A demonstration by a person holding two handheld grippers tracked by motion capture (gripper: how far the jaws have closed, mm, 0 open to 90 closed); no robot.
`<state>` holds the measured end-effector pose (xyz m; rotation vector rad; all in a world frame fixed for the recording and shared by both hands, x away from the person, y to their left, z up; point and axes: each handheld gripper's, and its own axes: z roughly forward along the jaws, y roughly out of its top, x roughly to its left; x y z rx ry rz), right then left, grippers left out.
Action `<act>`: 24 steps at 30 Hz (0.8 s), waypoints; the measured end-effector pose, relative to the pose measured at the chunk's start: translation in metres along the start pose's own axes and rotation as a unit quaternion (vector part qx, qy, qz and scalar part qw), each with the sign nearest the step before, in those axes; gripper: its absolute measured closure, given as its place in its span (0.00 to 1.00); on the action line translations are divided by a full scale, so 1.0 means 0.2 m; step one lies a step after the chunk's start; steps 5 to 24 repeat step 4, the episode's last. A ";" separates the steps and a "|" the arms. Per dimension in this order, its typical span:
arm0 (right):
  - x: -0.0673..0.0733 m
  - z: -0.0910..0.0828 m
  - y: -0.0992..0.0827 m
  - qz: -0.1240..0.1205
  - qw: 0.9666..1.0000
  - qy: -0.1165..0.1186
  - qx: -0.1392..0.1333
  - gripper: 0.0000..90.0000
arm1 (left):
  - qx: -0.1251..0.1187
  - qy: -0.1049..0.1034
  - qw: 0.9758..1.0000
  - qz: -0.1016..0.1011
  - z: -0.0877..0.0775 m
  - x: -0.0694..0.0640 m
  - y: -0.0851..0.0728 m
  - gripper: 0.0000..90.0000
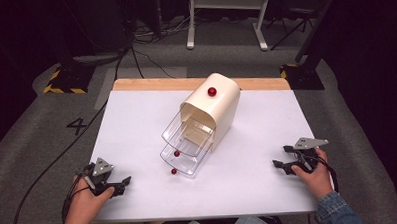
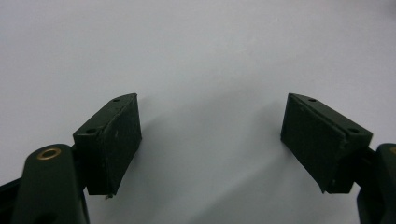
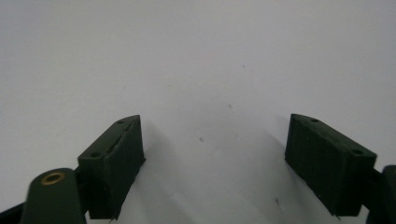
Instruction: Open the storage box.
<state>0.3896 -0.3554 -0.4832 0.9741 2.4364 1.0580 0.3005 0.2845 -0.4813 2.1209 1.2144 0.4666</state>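
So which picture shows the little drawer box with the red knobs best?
The high view. There the cream drawer box stands mid-table, with both clear drawers pulled out and their red knobs visible. The left gripper view and the right gripper view look past open jaws at bare white table, so they don't help.

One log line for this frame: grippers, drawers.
left gripper: open, empty | right gripper: open, empty | drawer unit: both clear drawers pulled out
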 end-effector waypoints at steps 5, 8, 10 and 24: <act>0.00 0.00 0.00 -0.001 1.000 -0.001 0.000 0.22 | -0.003 0.004 1.000 0.003 0.00 -0.01 0.00 0.22; 0.00 0.00 0.00 -0.001 1.000 -0.001 0.000 0.22 | -0.003 0.004 1.000 0.003 0.00 -0.01 0.00 0.22; 0.00 0.00 0.00 -0.001 1.000 -0.001 0.000 0.22 | -0.003 0.004 1.000 0.003 0.00 -0.01 0.00 0.22; 0.00 0.00 0.00 -0.001 1.000 -0.001 0.000 0.22 | -0.003 0.004 1.000 0.003 0.00 -0.01 0.00 0.22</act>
